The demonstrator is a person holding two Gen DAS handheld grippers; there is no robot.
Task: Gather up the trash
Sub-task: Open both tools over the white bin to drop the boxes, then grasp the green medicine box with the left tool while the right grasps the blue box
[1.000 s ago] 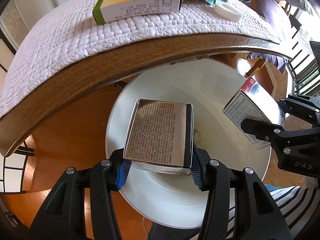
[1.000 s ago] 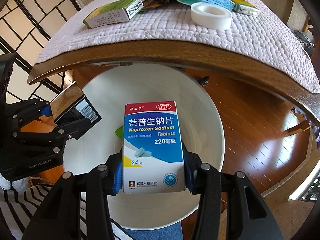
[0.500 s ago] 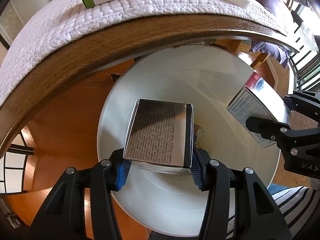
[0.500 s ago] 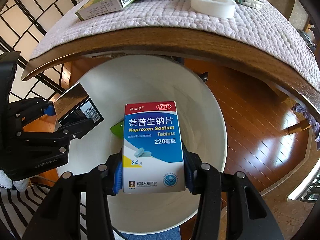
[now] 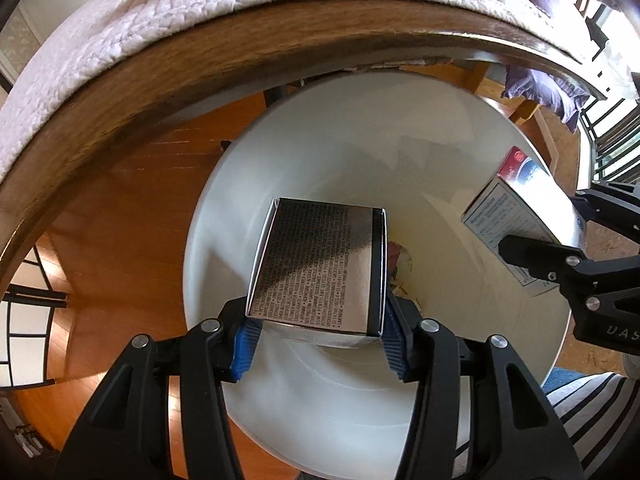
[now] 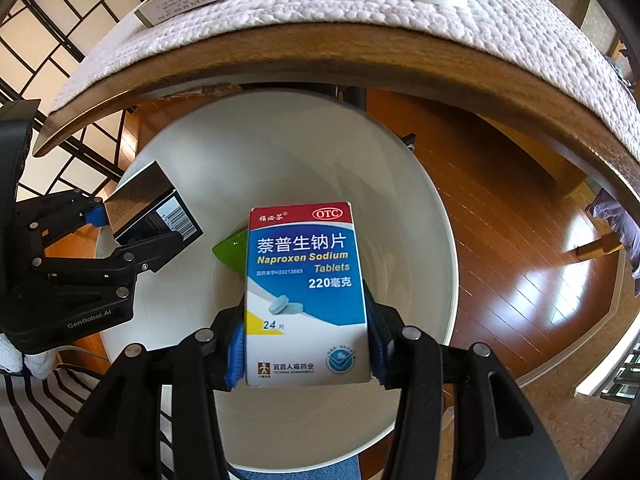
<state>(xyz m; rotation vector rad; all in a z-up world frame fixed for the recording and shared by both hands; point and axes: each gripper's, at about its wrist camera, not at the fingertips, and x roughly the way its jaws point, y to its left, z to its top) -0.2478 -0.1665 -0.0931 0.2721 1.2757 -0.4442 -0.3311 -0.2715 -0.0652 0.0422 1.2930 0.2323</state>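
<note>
Left claw (image 5: 318, 334) around silver box (image 5: 320, 268)

A glossy white plastic bin (image 5: 400, 152) is sitting on shiny wood floor (image 6: 500, 208), beside a polished wood worktop (image 5: 200, 68) wearing nubby quilted cloth (image 6: 520, 32).

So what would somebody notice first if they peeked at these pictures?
Probably the blue, white and red pill box, gripped by the right tool over the big white bin. Next, the shiny silver box between the pads of the left tool, whose jaws are opening, over the same bin just below the quilted table edge.
</note>
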